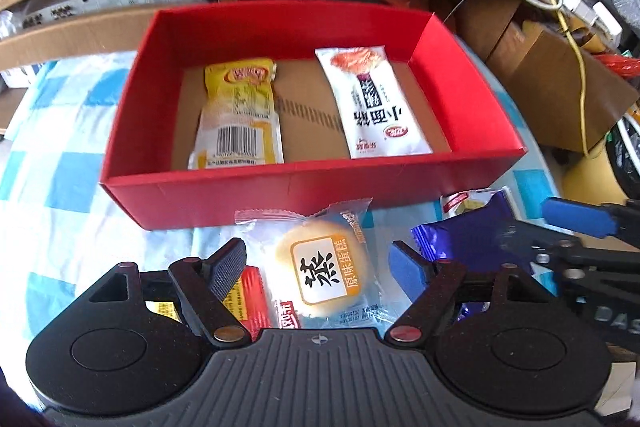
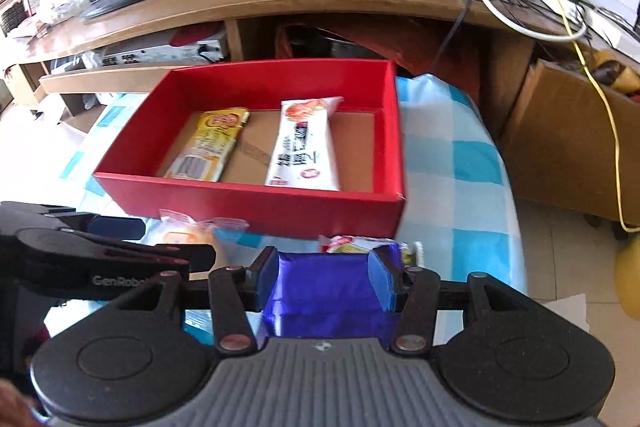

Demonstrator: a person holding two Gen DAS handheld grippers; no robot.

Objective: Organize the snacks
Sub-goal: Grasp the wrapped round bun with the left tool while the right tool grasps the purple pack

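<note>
A blue-and-white checked cloth (image 1: 60, 155) covers the table. A red box (image 1: 312, 187) at 12 o'clock holds a yellow snack pack (image 1: 238, 115) and a white one (image 1: 374, 103). The left gripper (image 1: 320, 261) stands wide around a steamed cake packet (image 1: 324, 267), not squeezing it. The right gripper (image 2: 322, 277) holds a purple packet (image 2: 328, 291).

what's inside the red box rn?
Red box holds two packets lying flat on a brown cardboard floor: a yellow packet on the left, a white packet on the right. Anything beneath them is hidden, as is the floor strip behind the near wall.
</note>
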